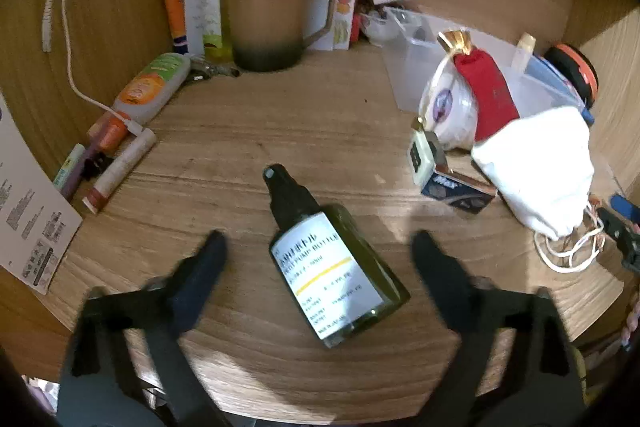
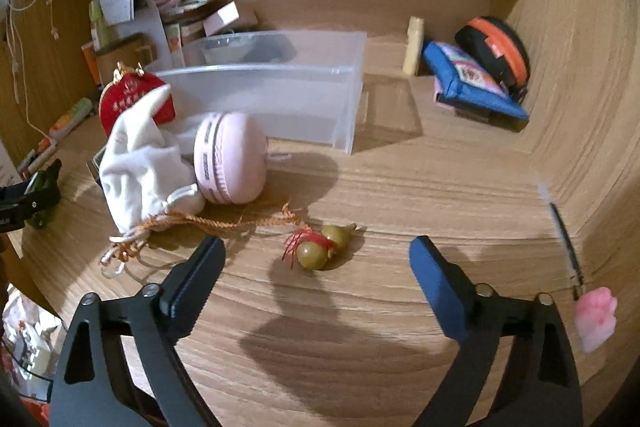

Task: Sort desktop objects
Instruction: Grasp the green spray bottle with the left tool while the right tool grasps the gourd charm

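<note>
Dark green glass shows through the spray bottle [image 1: 334,257], which lies on its side on the wooden desk [image 1: 240,147], black nozzle pointing away from the camera, white label up. Its label text is blurred and cannot be read. The left gripper [image 1: 318,245] hangs with its fingers spread wide on either side of the bottle, touching nothing; the fingertips themselves are smeared by blur. Behind, a brown mug [image 1: 266,21] stands among tubes and papers whose print is too small to make out. To the right, a white drawstring pouch [image 1: 536,167] covers part of a red pouch [image 1: 490,91] and a clear plastic bin [image 1: 404,75].

From the right wrist, the right gripper [image 2: 318,253] is likewise spread wide and empty, with a small green gourd charm [image 2: 324,249] on the desk between its fingertips, a red tassel at its neck. A pink round case [image 2: 230,157] leans against the white pouch, near the bin's front wall. A pen with a pink topper [image 2: 596,317] lies along the right side panel, its far end washed out. At the left edge, a black shape is cut off by the frame.
</note>
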Action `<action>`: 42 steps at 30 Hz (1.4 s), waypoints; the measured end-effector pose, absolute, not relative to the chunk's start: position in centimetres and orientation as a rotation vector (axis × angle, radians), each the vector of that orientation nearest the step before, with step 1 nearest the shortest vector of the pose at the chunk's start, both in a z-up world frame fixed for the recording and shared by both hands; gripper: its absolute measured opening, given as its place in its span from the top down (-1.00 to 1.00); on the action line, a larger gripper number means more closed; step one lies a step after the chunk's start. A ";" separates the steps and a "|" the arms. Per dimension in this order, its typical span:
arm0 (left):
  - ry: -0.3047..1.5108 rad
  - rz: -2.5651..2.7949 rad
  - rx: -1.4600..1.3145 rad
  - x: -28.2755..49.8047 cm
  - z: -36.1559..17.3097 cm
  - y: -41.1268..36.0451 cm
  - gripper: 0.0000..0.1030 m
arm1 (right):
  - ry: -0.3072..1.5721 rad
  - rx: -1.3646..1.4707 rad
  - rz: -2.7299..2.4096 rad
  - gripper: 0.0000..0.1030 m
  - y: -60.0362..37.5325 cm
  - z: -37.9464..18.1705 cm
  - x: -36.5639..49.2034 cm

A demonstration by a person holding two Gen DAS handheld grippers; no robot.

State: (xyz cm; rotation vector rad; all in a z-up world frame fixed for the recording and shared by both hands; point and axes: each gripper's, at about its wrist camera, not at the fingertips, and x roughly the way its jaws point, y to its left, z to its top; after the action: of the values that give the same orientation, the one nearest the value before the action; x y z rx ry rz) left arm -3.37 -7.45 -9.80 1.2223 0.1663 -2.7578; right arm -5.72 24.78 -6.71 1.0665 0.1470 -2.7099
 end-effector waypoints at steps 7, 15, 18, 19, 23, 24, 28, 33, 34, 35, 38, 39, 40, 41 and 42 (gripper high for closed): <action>0.151 -2.740 1.218 -3.3 -9.8 -7.4 -0.43 | 0.162 1.106 -2.688 -0.26 24.6 -7.7 -6.7; 0.113 -2.715 1.174 -2.9 -9.7 -7.7 -0.13 | 0.160 1.110 -2.687 0.00 24.8 -7.9 -7.2; 0.110 -2.719 1.164 -2.9 -9.7 -7.8 -0.05 | 0.164 1.097 -2.684 0.12 24.7 -7.8 -7.2; 0.107 -2.719 1.162 -2.9 -9.7 -7.7 0.01 | 0.165 1.094 -2.683 0.14 24.7 -7.8 -7.2; 0.097 -2.727 1.147 -2.8 -9.8 -7.7 0.20 | 0.172 1.077 -2.676 0.45 24.4 -7.8 -7.1; 0.097 -2.727 1.143 -2.8 -9.8 -7.7 0.20 | 0.173 1.073 -2.674 0.53 24.4 -7.8 -7.1; 0.092 -2.728 1.130 -2.7 -9.9 -7.7 0.20 | 0.165 1.058 -2.680 0.53 24.5 -7.9 -6.8; 0.115 -2.720 1.113 -2.4 -9.6 -8.2 0.20 | 0.123 1.047 -2.689 0.54 25.0 -7.7 -6.2; 0.121 -2.721 1.107 -2.3 -9.5 -8.3 0.20 | 0.118 1.040 -2.694 0.54 25.2 -7.5 -6.0; 0.126 -2.723 1.094 -2.1 -9.2 -8.4 0.20 | 0.111 1.024 -2.707 0.54 25.4 -7.2 -5.7; 0.121 -2.732 1.057 -1.6 -8.4 -8.5 0.20 | 0.094 0.977 -2.738 0.54 25.9 -6.1 -4.9; 0.125 -2.741 1.046 -1.5 -8.0 -8.5 0.20 | 0.092 0.962 -2.748 0.53 26.1 -5.8 -4.7; 0.129 -2.747 1.038 -1.3 -7.8 -8.6 0.20 | 0.088 0.947 -2.758 0.53 26.2 -5.4 -4.4; 0.130 -2.756 1.020 -1.2 -7.3 -8.6 0.20 | 0.086 0.926 -2.767 0.54 26.3 -4.9 -4.1; 0.128 -2.763 1.008 -1.1 -7.0 -8.5 0.20 | 0.085 0.910 -2.778 0.54 26.4 -4.5 -3.9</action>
State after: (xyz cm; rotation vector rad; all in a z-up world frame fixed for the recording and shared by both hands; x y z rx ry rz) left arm -1.06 -8.54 -7.00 1.0084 0.1282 -2.7626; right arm -3.89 26.45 -4.52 0.9097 0.0849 -2.7776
